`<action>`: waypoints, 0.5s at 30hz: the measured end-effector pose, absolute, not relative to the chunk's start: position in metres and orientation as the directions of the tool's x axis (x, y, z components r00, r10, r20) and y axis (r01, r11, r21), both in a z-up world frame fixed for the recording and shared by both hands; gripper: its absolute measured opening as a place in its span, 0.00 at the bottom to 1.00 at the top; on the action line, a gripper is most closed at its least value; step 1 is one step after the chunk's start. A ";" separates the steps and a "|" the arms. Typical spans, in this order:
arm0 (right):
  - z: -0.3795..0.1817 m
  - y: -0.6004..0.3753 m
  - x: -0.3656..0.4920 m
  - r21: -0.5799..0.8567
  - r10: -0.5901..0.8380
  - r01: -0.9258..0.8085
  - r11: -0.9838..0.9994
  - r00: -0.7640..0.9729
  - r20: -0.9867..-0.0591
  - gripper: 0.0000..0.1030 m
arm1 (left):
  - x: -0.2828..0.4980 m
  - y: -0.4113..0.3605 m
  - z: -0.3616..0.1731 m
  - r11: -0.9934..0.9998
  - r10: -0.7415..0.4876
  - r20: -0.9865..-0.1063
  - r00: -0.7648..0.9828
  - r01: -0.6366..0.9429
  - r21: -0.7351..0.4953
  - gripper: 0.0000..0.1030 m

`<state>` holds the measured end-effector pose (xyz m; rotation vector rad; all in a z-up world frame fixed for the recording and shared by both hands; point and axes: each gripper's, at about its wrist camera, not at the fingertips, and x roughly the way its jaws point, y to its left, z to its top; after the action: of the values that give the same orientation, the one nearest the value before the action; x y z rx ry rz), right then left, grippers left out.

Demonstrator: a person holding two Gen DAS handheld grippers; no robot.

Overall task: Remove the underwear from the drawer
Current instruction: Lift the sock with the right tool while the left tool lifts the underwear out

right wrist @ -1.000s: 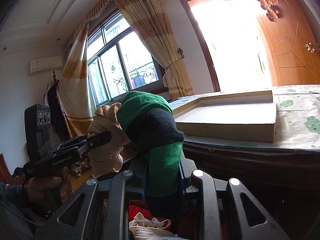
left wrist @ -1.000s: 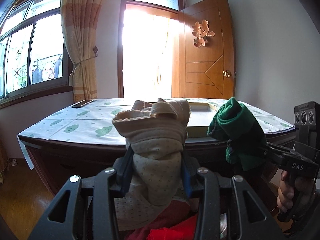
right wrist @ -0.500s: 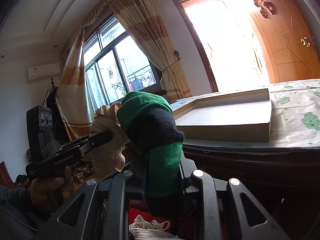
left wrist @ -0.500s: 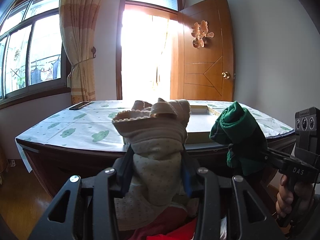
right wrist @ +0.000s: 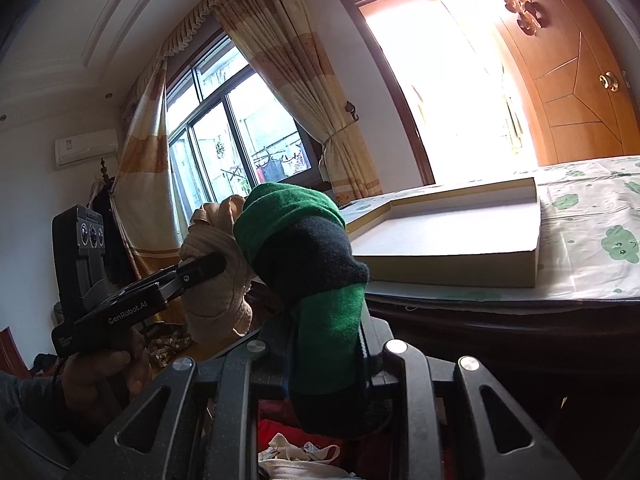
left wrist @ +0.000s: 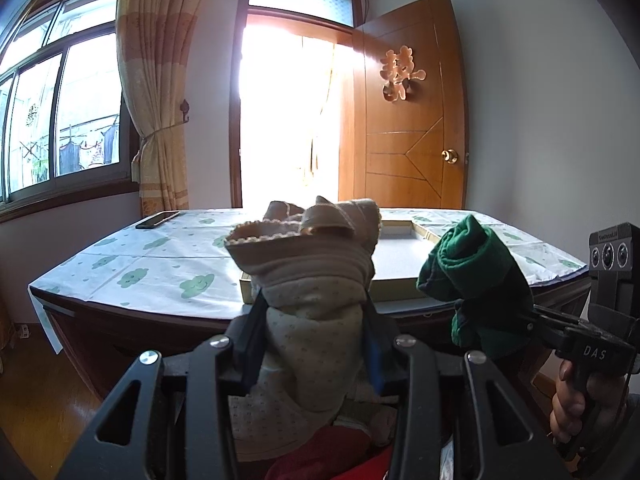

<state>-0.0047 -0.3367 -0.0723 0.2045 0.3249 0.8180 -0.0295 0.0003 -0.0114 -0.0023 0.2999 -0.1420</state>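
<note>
While nothing has shifted, my left tongs [left wrist: 316, 344] clamp beige underwear [left wrist: 312, 280], right tongs [right wrist: 324, 356] green underwear [right wrist: 308, 264], both level before the bench [left wrist: 132, 264].

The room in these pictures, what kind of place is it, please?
Probably a room in a home, perhaps a bedroom. A tied-back curtain hangs beside the window, a wooden door stands open, and a table wears a cloud-patterned cloth.

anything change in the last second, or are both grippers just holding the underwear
Nothing visibly changed. The left hand-held gripper stays shut on the beige underwear, and the right hand-held gripper stays shut on the green and black underwear, both raised in front of the table with the shallow box on it.
</note>
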 end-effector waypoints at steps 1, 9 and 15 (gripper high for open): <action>-0.071 -0.337 -0.004 0.303 0.741 -0.678 0.669 0.640 -0.205 0.25 | -0.028 0.000 -0.009 0.990 -0.143 -0.293 0.945 0.142 -0.024 0.39; -0.050 -0.344 0.007 0.330 0.721 -0.645 0.689 0.656 -0.222 0.25 | -0.012 -0.011 0.011 0.986 -0.163 -0.274 0.948 0.168 -0.004 0.39; -0.035 -0.350 0.027 0.365 0.699 -0.604 0.709 0.670 -0.248 0.25 | 0.008 -0.022 0.022 0.980 -0.186 -0.282 0.941 0.198 0.012 0.39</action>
<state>0.0273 -0.3502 -0.0353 0.2628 0.3879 0.7436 0.0079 -0.0224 0.0225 0.0406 0.2835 -0.1958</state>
